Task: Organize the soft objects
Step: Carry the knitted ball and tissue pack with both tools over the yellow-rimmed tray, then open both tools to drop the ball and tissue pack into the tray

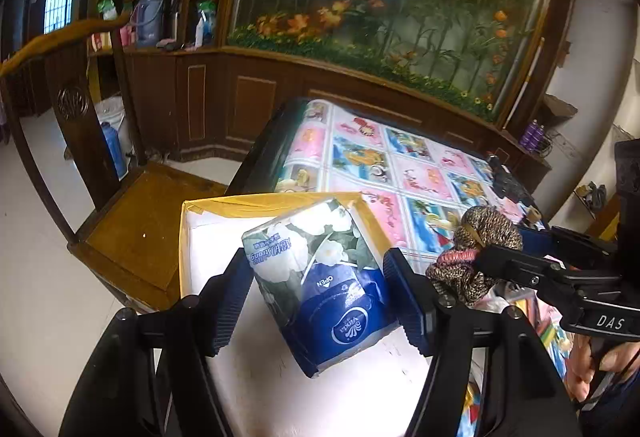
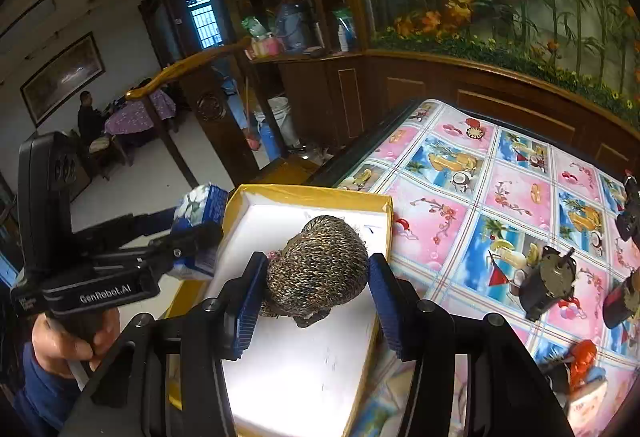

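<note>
Right now I have both grippers over the shallow cardboard box (image 1: 208, 203), the one with yellow-taped rims and a white floor, which sits at the near left edge of the tabletop (image 2: 516, 193) under its pink-and-blue patterned cloth.

My left gripper (image 1: 320, 301) has its blue ribbed fingers (image 1: 234, 301) set wide, either side of the Vinda tissue pack (image 1: 320, 277). From the left wrist view the pack stands tilted over the box floor, its blue end nearest me; I cannot tell whether the pads are actually pressing its sides. In the right wrist view the same pack shows beside the box's left rim, between those fingers.

My right gripper (image 2: 316, 289) holds the brown knitted bundle (image 2: 320, 261), rolled like a pair of socks, with a pink cuff peeking out at its left. The left pad touches it; the right pad is at its edge. It hangs over the box's white floor, towards the far end, and I cannot tell if it rests on it.

Nothing else lies in the box. Out on the cloth to the right sit a small dark motor-like part (image 2: 548, 281) and an orange-wrapped item (image 2: 582, 361), well apart from the box.
</note>
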The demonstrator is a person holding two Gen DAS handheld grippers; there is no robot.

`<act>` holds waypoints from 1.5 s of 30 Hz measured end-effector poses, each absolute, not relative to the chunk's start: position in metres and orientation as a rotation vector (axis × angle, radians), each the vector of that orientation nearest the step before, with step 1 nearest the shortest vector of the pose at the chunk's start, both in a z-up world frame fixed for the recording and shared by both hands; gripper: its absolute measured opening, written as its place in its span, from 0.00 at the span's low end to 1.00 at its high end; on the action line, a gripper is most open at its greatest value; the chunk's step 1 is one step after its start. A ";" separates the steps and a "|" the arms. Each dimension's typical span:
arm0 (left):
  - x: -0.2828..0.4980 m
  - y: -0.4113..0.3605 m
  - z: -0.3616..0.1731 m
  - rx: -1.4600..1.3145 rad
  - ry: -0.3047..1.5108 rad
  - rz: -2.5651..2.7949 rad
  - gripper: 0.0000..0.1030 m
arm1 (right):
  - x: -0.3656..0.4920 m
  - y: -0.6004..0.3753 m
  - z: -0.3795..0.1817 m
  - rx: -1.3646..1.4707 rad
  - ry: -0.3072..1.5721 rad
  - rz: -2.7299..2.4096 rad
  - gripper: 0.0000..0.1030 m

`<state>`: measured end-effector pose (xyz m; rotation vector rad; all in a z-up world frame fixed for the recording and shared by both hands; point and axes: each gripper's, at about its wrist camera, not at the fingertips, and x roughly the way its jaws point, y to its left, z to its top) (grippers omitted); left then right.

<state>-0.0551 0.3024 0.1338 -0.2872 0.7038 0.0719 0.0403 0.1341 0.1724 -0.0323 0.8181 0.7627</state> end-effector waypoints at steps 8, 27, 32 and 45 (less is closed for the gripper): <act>0.006 0.321 0.084 -0.356 0.826 0.117 0.64 | 0.106 0.176 0.136 0.007 0.885 0.707 0.54; 0.048 0.319 0.046 -0.285 0.891 0.165 0.64 | 0.172 0.204 0.068 0.047 0.987 0.614 0.54; 0.052 0.322 0.043 -0.286 0.902 0.174 0.65 | 0.176 0.209 0.067 0.029 0.977 0.605 0.55; 0.047 0.322 0.048 -0.298 0.893 0.170 0.65 | 0.167 0.194 0.085 0.059 0.948 0.629 0.56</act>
